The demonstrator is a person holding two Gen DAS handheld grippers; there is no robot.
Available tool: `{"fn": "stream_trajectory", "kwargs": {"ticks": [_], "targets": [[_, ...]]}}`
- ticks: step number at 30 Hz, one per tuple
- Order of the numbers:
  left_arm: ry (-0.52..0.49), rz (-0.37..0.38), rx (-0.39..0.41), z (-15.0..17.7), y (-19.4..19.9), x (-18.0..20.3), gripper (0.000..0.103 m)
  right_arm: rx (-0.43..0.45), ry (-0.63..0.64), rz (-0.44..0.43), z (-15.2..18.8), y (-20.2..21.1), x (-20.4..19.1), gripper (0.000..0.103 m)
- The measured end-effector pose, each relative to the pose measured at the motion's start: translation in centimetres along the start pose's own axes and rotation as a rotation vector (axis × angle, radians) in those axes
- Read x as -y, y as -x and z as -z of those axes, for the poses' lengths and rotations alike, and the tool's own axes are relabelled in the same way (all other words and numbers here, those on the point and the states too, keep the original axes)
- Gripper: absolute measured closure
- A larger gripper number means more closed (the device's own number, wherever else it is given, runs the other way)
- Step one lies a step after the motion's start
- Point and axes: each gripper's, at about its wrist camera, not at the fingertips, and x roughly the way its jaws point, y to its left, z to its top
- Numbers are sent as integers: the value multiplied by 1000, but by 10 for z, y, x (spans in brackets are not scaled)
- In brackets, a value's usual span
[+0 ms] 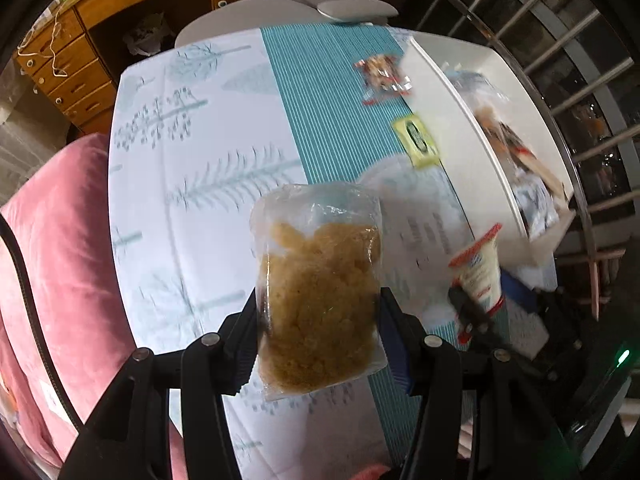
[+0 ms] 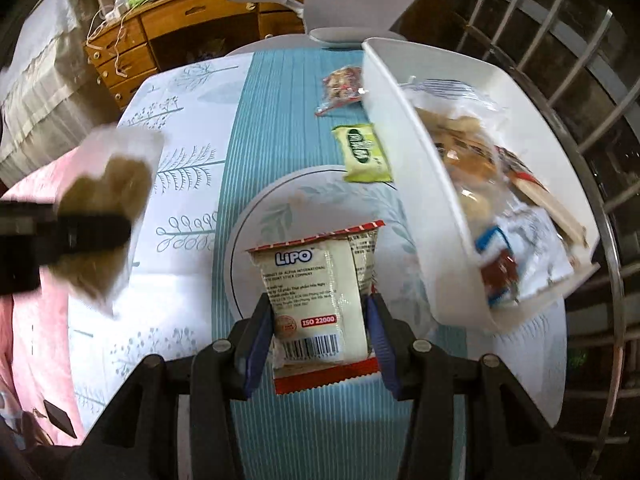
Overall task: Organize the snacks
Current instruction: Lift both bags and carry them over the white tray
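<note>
Striped cloth [image 2: 272,128] below; left gripper [image 1: 318,320] pinches crinkly clear bag [image 1: 318,280].

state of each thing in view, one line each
left gripper: shut on clear bag of brown snack, lifted
right gripper: shut on Lipo packet, above plate
white bin: holds several packets
yellow-green packet: flat on table
red-trimmed packet: flat on table
</note>
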Motion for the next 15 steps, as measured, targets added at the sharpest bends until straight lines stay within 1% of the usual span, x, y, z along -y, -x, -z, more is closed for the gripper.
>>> {"fn": "stream_trajectory", "kwargs": {"ticks": [2, 5, 7, 10, 15], "targets": [[0, 12, -1, 12, 3, 4, 50, 6, -15, -4, 6, 9, 4, 56], [6, 60, 6, 30, 11, 12, 50, 16, -52, -17, 15, 22, 15, 56], [-2, 72, 19, 38, 16, 21, 50, 21, -72, -20, 20, 29, 24, 56], [-3, 73, 41, 45, 24, 33, 50, 21, -116, -49, 27, 40, 41, 56], [41, 105, 86, 53, 35, 53, 50, 10, -180, -111, 32, 48, 75, 56]]}}
